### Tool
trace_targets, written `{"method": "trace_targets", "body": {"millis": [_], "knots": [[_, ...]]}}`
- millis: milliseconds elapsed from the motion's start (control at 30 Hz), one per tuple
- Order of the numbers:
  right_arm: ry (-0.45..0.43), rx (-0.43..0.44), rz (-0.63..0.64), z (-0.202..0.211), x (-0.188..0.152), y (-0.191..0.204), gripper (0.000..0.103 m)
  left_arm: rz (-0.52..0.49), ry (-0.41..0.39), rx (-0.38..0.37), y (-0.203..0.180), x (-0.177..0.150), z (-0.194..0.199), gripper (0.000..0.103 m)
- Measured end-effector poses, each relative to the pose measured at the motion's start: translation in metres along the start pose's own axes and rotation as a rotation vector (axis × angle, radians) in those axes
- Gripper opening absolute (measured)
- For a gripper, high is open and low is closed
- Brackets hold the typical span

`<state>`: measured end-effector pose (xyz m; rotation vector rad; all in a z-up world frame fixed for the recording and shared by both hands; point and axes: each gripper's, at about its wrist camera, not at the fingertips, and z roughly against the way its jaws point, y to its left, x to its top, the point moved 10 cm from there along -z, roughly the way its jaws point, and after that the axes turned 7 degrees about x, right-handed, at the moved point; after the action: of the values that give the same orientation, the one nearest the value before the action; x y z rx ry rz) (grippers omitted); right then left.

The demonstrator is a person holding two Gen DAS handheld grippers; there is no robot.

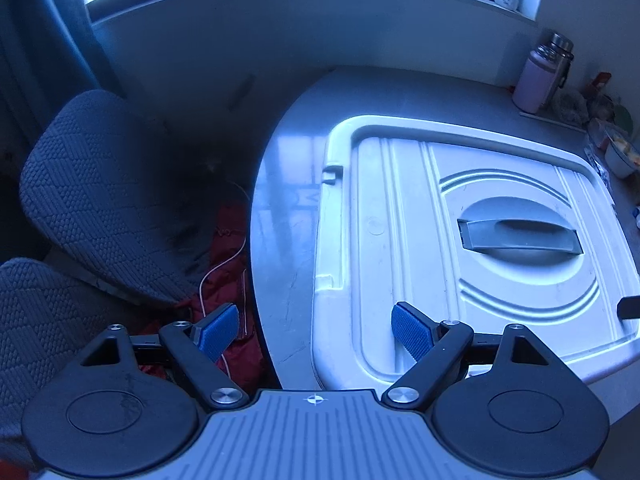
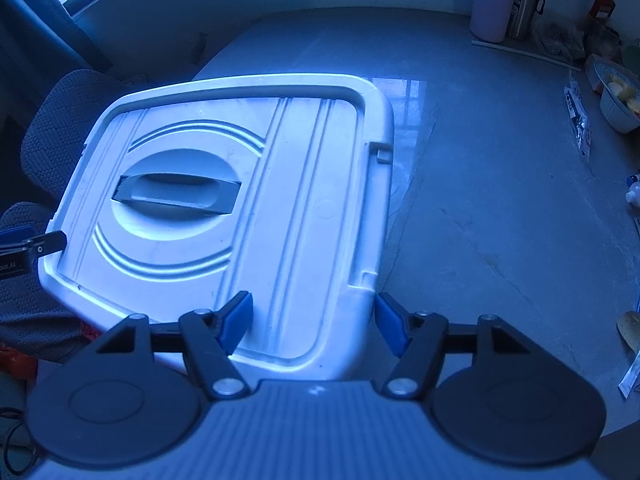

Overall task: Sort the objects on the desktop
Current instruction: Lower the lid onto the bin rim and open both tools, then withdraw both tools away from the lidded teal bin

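A white plastic storage box with a closed lid (image 1: 460, 240) and a grey recessed handle (image 1: 520, 236) sits on the grey table (image 1: 288, 208). My left gripper (image 1: 316, 332) is open and straddles the box's near left corner, holding nothing. The box also shows in the right wrist view (image 2: 240, 200), with its handle (image 2: 176, 194). My right gripper (image 2: 316, 324) is open over the box's near right corner, empty. The left gripper's fingertip (image 2: 44, 242) shows at the box's left edge in the right wrist view.
A pink bottle (image 2: 492, 0) and a steel flask (image 2: 526, 0) stand at the table's back. A bowl of food (image 2: 620, 100), a wrapper (image 2: 578, 116) and small items lie along the right side. A grey padded chair (image 1: 100, 208) with red cloth (image 1: 228, 264) stands left of the table.
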<state>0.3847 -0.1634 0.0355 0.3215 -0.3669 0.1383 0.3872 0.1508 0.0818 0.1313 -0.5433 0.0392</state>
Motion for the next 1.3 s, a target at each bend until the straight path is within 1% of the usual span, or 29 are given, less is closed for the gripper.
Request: {"method": "trace_targets", "body": {"millis": [233,300,333,367,433,533,600,767,833,900,1033,1167,1233,1300], "knots": [[-0.002,-0.008,0.003,-0.001,0.000,0.001,0.067,0.028,-0.002,-0.006,0.003,0.000,-0.003,0.086],[-0.006,-0.006,0.005,-0.002,-0.001,0.002,0.071,0.028,-0.004,-0.004,0.003,0.001,-0.003,0.086],[-0.010,-0.011,0.008,-0.003,-0.001,0.003,0.075,0.028,-0.006,-0.001,0.002,0.001,-0.003,0.086],[-0.014,-0.018,0.011,-0.004,-0.002,0.004,0.082,0.027,-0.009,0.003,0.002,0.002,-0.003,0.086],[-0.035,-0.053,0.032,-0.004,-0.004,0.005,0.088,0.008,-0.026,0.013,0.000,0.002,-0.002,0.086],[-0.072,-0.102,0.049,0.001,-0.007,0.006,0.088,-0.003,-0.084,0.031,-0.001,0.001,0.008,0.086],[-0.120,-0.128,0.062,0.008,-0.010,0.007,0.088,0.011,-0.141,0.032,0.000,-0.001,0.019,0.086],[-0.266,-0.102,0.028,0.030,-0.023,0.017,0.088,0.057,-0.256,0.008,0.001,-0.012,0.050,0.086],[-0.311,-0.098,0.013,0.039,-0.035,0.021,0.088,0.062,-0.300,-0.012,-0.002,-0.022,0.065,0.086],[-0.355,-0.098,0.004,0.047,-0.050,0.028,0.088,0.039,-0.336,-0.022,-0.007,-0.037,0.077,0.086],[-0.446,-0.146,0.019,0.057,-0.089,0.045,0.090,-0.020,-0.383,-0.003,-0.016,-0.081,0.085,0.086],[-0.516,-0.180,0.077,0.049,-0.128,0.064,0.091,-0.012,-0.402,0.000,-0.022,-0.133,0.078,0.086],[-0.556,-0.205,0.058,0.040,-0.147,0.069,0.091,-0.001,-0.427,0.011,-0.023,-0.158,0.073,0.086],[-0.581,-0.197,0.051,0.027,-0.166,0.075,0.091,0.019,-0.449,0.041,-0.023,-0.177,0.067,0.086]]}}
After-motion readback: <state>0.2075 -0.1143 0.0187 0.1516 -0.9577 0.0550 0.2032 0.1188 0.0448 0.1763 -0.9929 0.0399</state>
